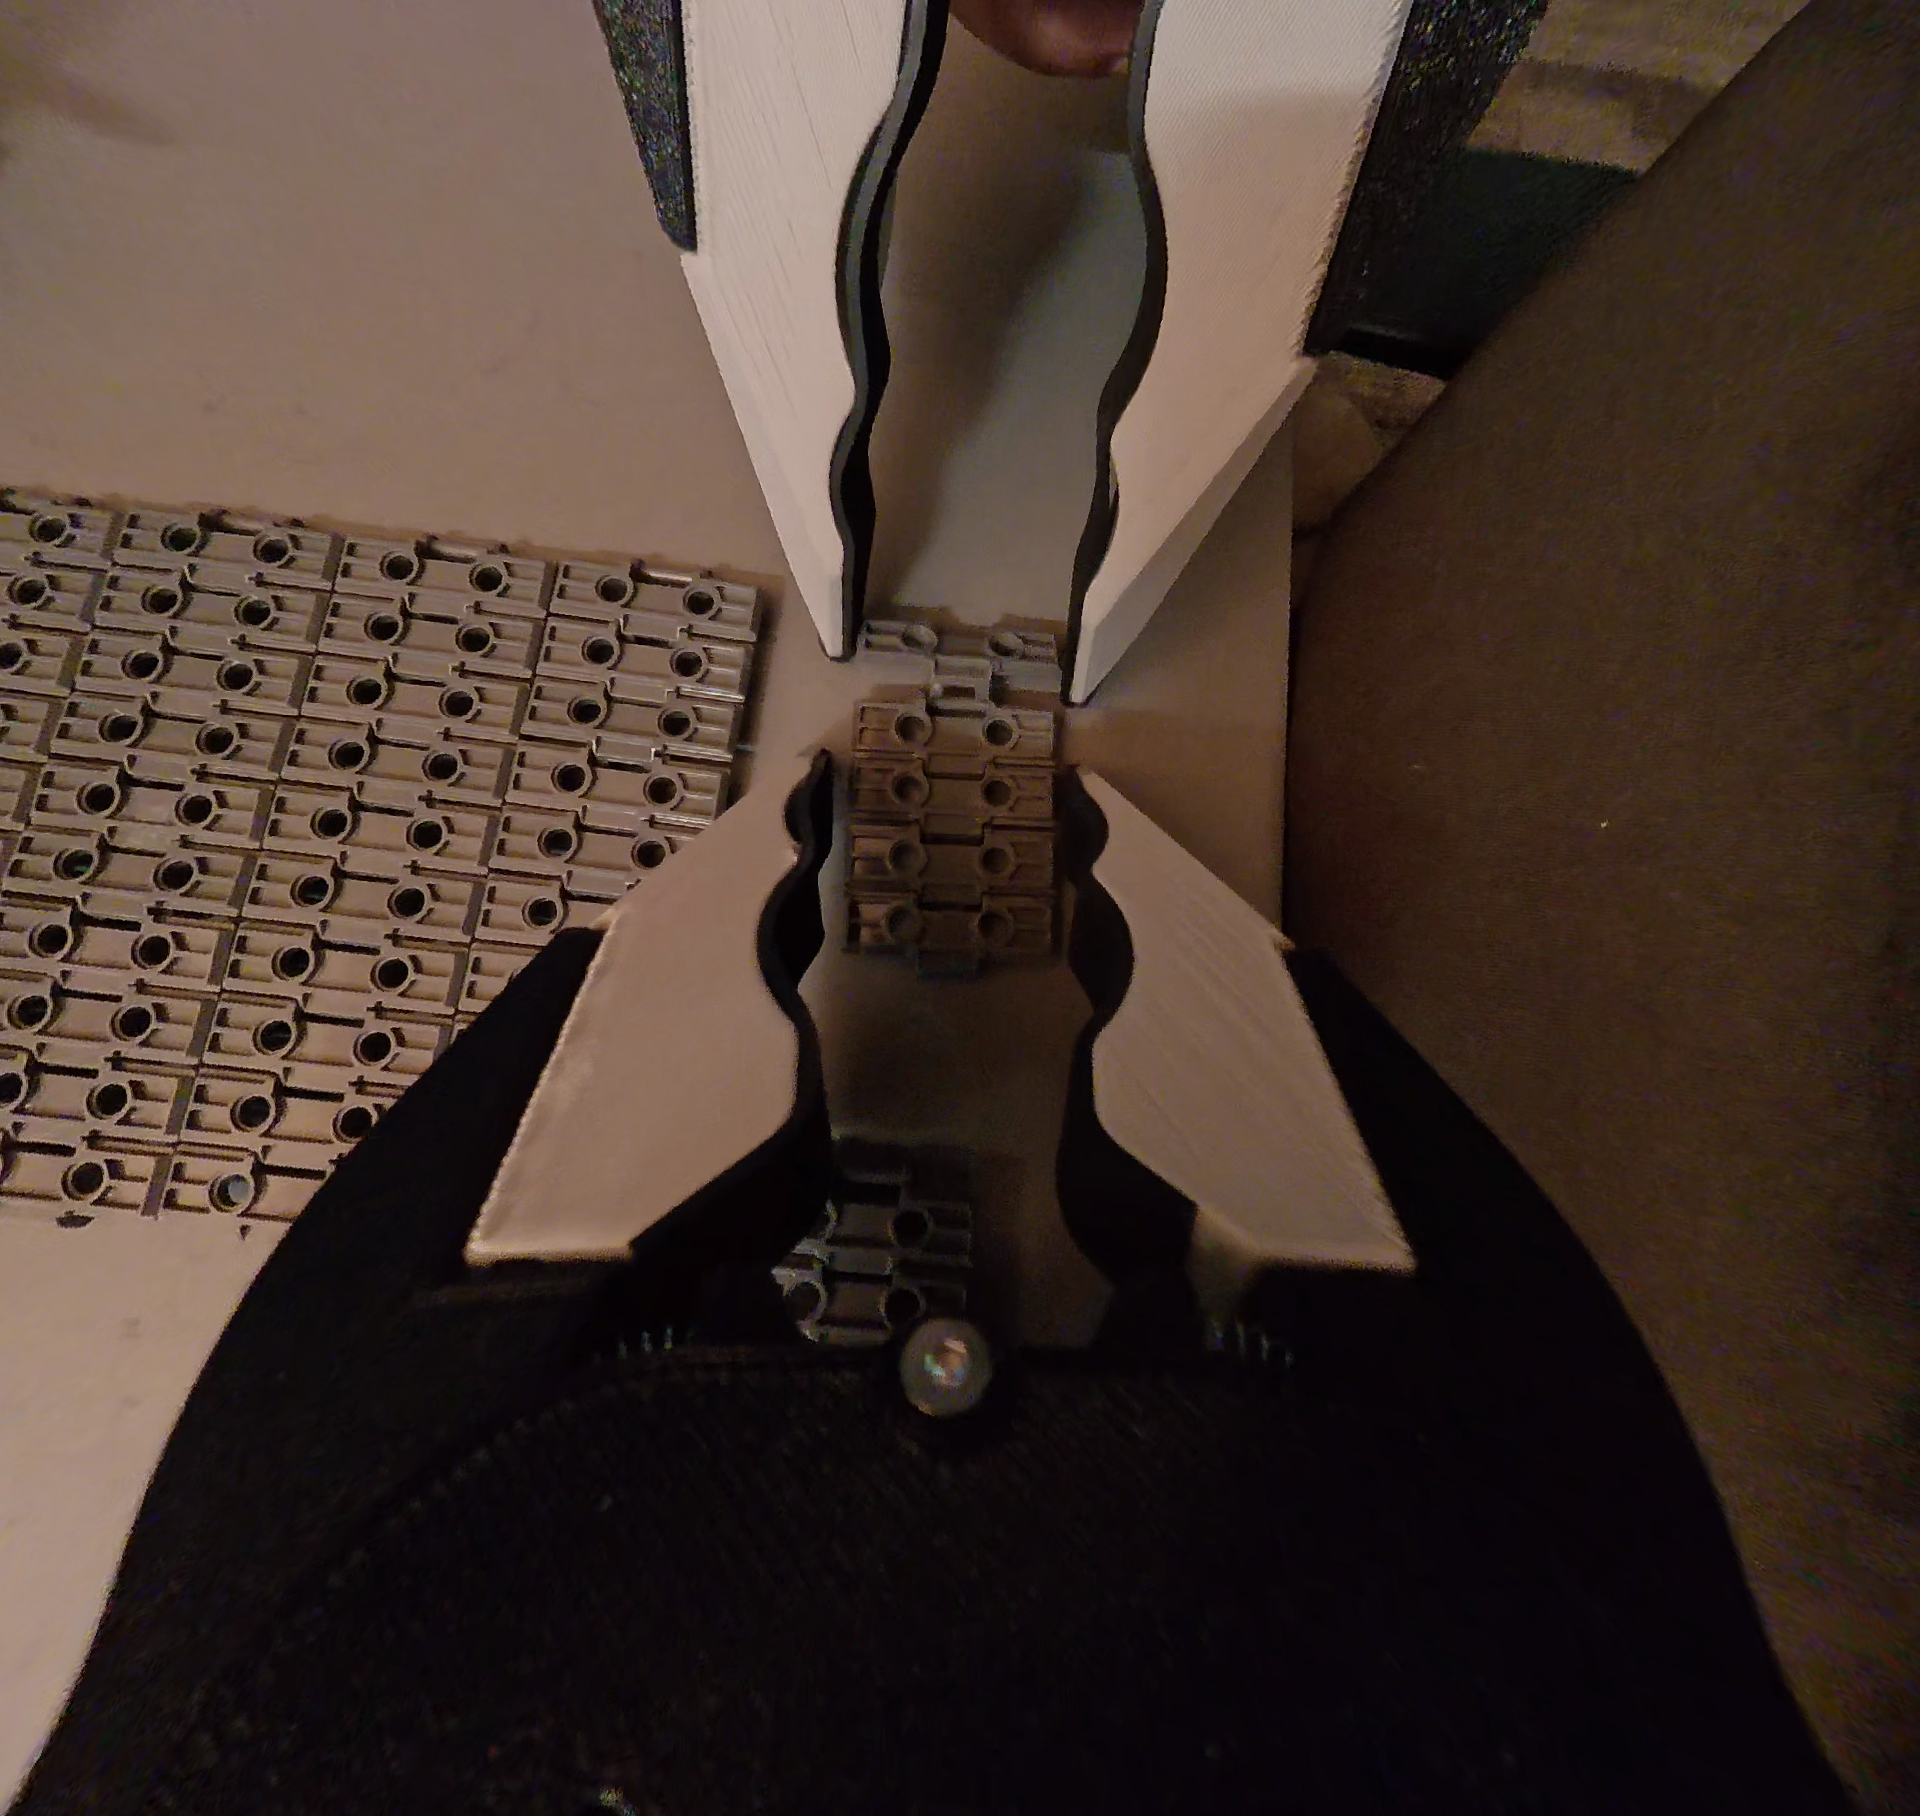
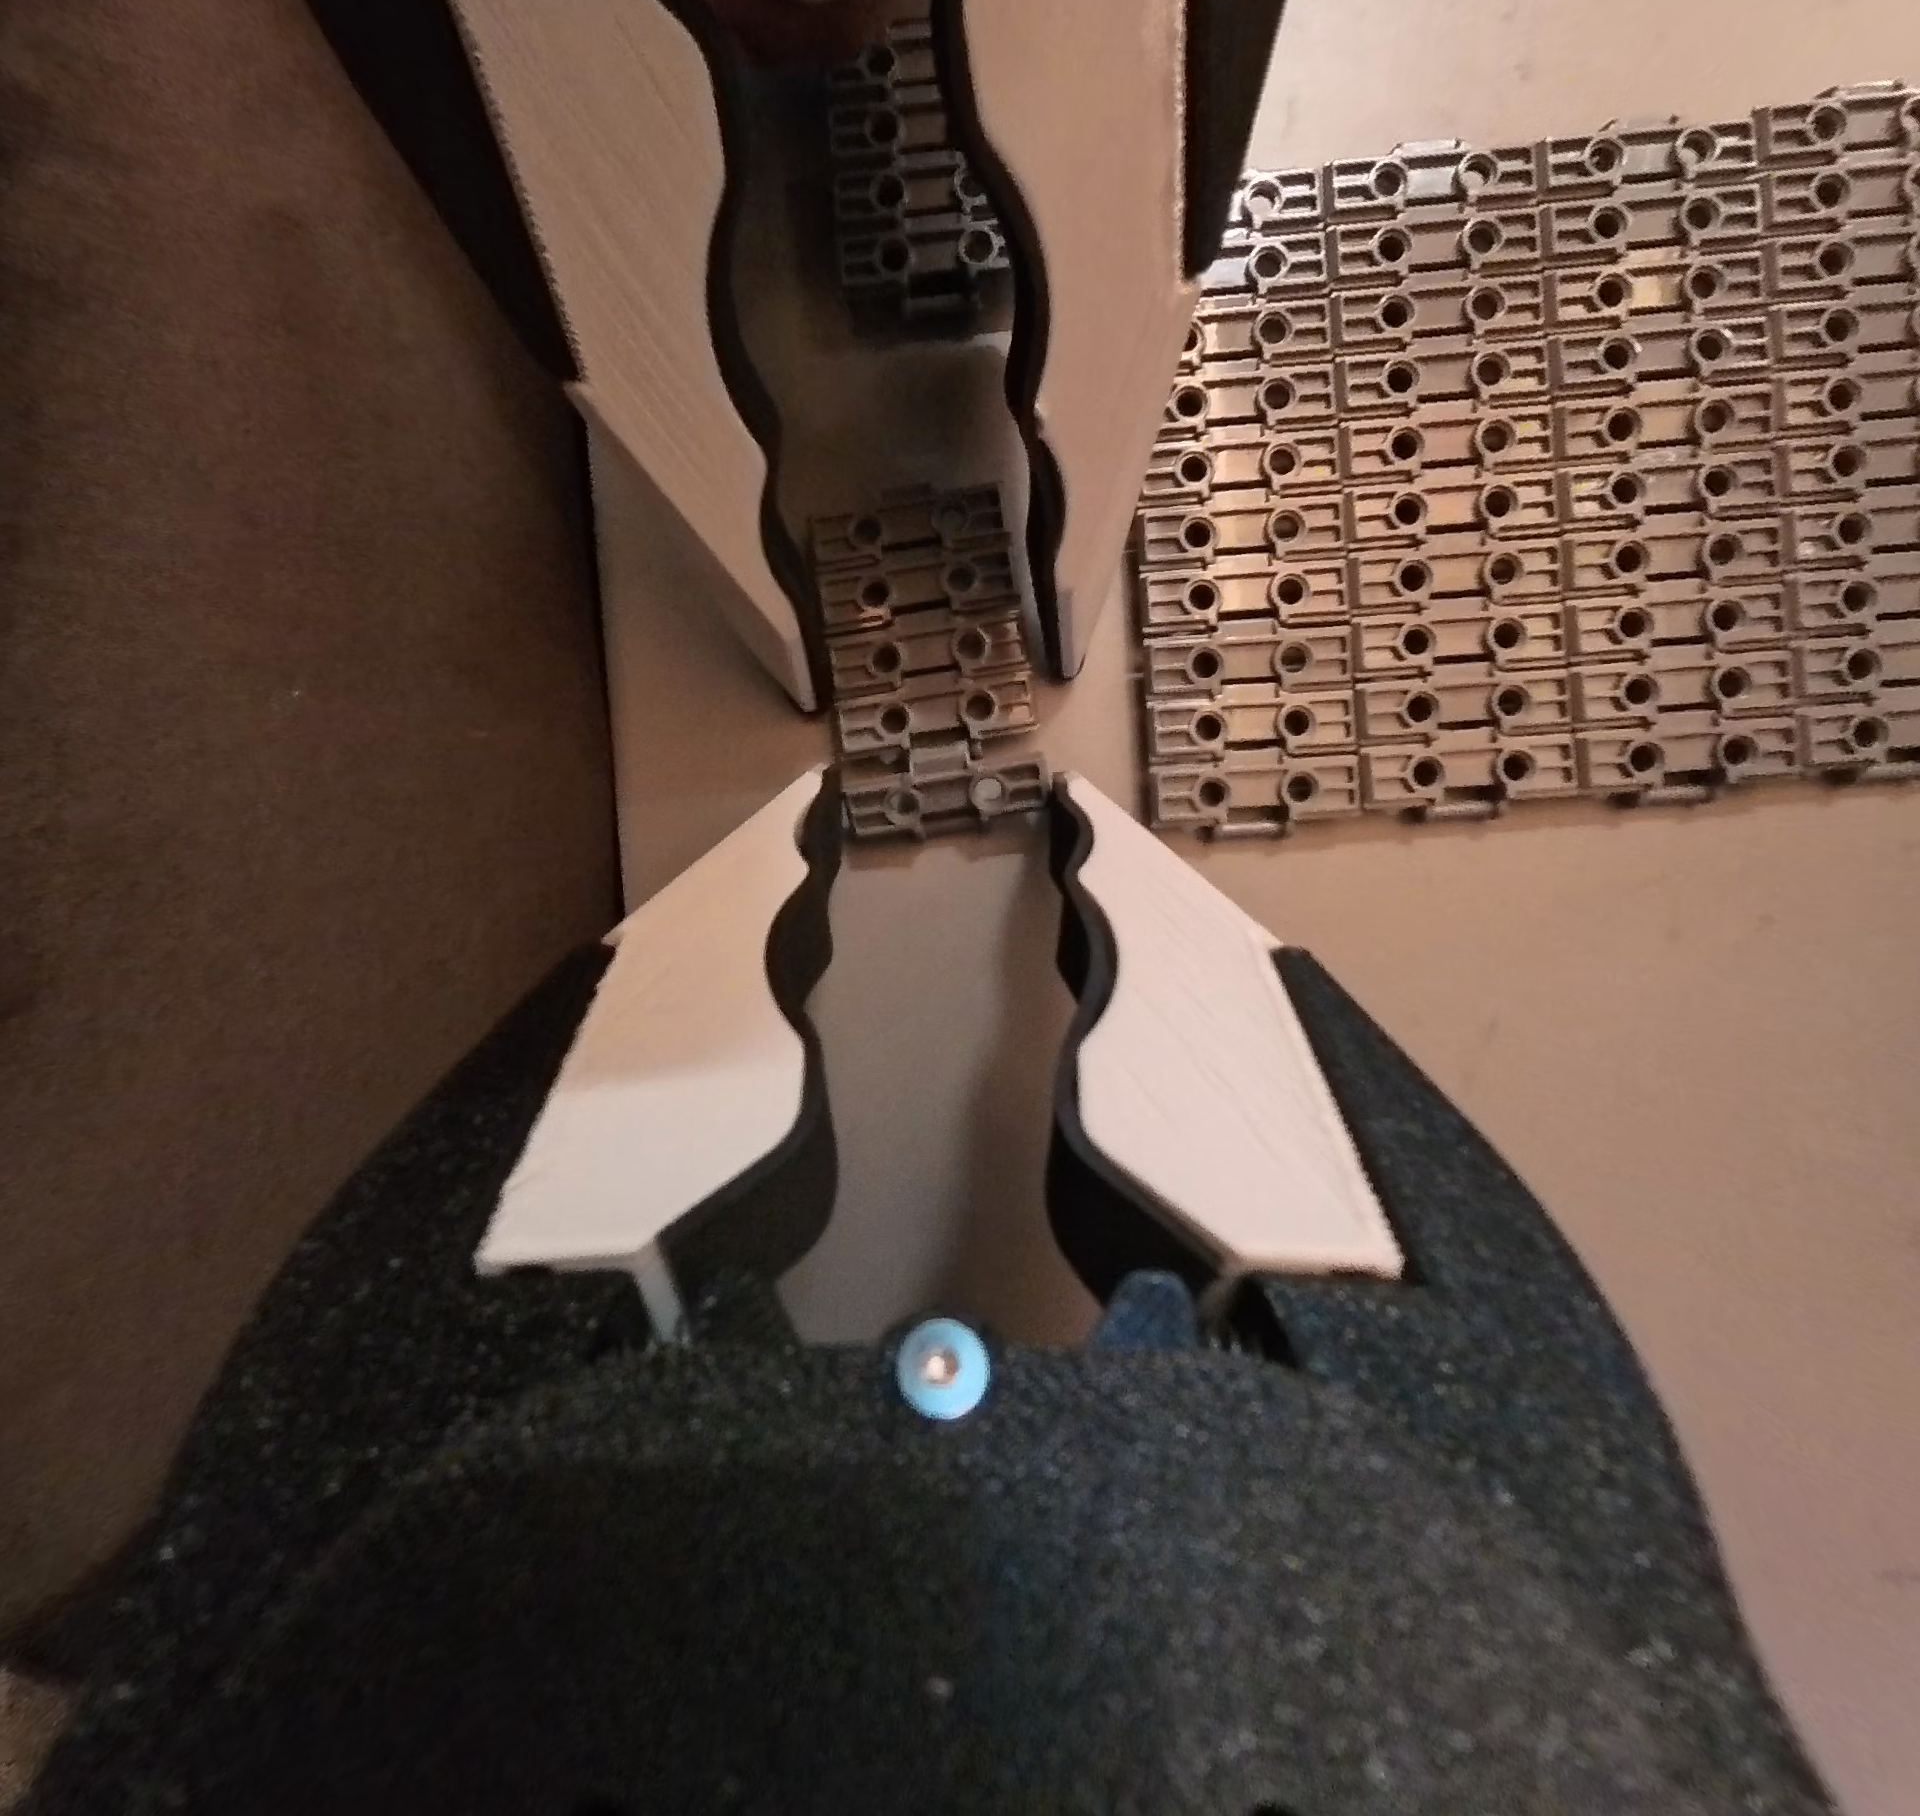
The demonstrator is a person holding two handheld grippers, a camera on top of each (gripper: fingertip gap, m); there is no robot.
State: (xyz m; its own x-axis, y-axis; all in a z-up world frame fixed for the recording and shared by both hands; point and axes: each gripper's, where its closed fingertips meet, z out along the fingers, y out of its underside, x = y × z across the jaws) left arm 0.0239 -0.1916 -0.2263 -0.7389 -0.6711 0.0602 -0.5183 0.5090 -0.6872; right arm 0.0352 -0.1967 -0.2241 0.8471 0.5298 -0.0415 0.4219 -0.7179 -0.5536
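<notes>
Pale table (image 1: pixel 312 260), L gripper (image 1: pixel 945 779) & R gripper (image 2: pixel 940 810) apparently gripping grey link strip (image 1: pixel 951 831)

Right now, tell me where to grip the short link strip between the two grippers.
Grip the short link strip by its two long side edges, mid-length, coming along its length with jaws across its width, as the left gripper sits. It lies flat; those edges are straight and parallel, while its ends carry hinge tabs. The link mat lies apart beside it.

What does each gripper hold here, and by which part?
The left gripper clamps a short grey link strip by its long side edges; the right gripper pinches a single grey link at that strip's end, by its sides.
</notes>
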